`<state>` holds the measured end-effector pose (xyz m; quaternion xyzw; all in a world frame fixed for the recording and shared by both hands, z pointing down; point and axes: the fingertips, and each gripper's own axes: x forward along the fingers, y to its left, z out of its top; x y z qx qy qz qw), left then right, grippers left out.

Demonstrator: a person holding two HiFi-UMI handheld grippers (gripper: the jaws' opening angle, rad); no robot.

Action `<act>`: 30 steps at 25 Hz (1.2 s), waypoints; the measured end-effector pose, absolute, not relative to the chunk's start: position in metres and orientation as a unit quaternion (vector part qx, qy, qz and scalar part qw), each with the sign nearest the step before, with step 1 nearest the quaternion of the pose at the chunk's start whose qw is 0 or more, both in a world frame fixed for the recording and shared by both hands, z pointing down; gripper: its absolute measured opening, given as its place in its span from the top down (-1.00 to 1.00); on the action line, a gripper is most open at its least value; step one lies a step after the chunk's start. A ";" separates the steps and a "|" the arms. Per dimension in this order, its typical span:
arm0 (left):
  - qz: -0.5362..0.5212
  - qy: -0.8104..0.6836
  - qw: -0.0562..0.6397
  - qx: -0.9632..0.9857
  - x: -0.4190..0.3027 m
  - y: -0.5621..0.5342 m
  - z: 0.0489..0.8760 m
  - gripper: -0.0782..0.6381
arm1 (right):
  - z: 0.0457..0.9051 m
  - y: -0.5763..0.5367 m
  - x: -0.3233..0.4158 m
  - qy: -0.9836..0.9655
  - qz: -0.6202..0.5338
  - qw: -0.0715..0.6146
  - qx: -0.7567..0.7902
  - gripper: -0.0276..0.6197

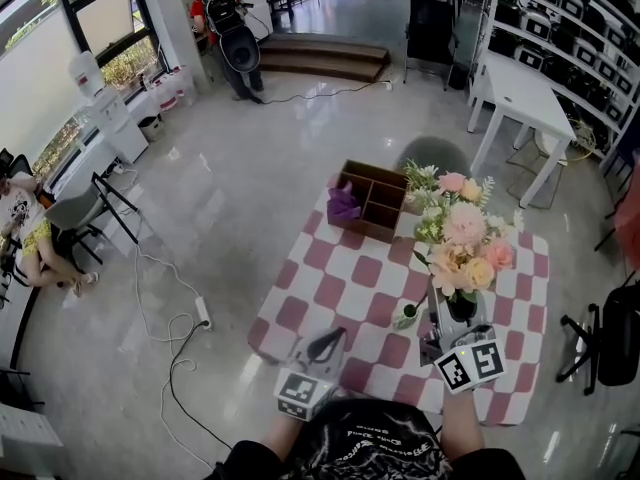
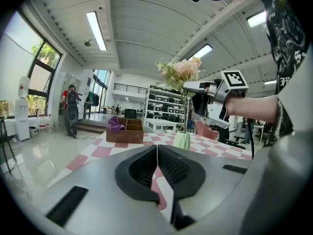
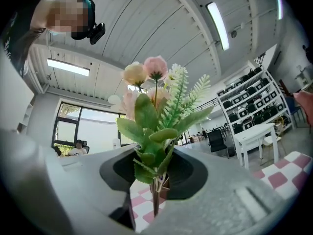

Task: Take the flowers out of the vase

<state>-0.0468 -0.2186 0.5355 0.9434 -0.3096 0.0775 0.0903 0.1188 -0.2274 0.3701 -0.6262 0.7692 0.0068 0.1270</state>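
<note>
On the right gripper (image 3: 155,180), the fingers (image 3: 188,173) are nipped narrow on the stems, low down, likely to spare the blooms. One bunch of flowers (image 3: 156,106) stands up centre frame. Stem ends hang over the one pale green vase (image 2: 182,140), mid-frame on the desk (image 2: 105,151); clear of it or not, I can't tell. The left gripper (image 2: 157,168), fingers pressed together on nothing, sits low, out of the way.

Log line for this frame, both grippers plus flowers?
right gripper: shut on flowers | flowers: upright above vase, one stem down to its mouth | left gripper: shut, empty
</note>
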 end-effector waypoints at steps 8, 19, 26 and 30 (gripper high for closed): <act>0.082 -0.301 0.092 0.945 -0.038 -0.218 0.537 0.75 | 0.353 -0.223 0.127 0.766 0.015 0.148 -0.626 0.54; 0.090 -0.292 0.091 0.948 -0.031 -0.218 0.539 0.75 | 0.331 -0.212 0.138 0.755 0.030 0.172 -0.632 0.57; 0.090 -0.284 0.088 0.950 -0.026 -0.217 0.537 0.75 | 0.337 -0.203 0.152 0.741 0.022 0.163 -0.651 0.58; 0.090 -0.274 0.086 0.953 -0.020 -0.216 0.539 0.75 | 0.341 -0.196 0.162 0.730 0.021 0.160 -0.664 0.58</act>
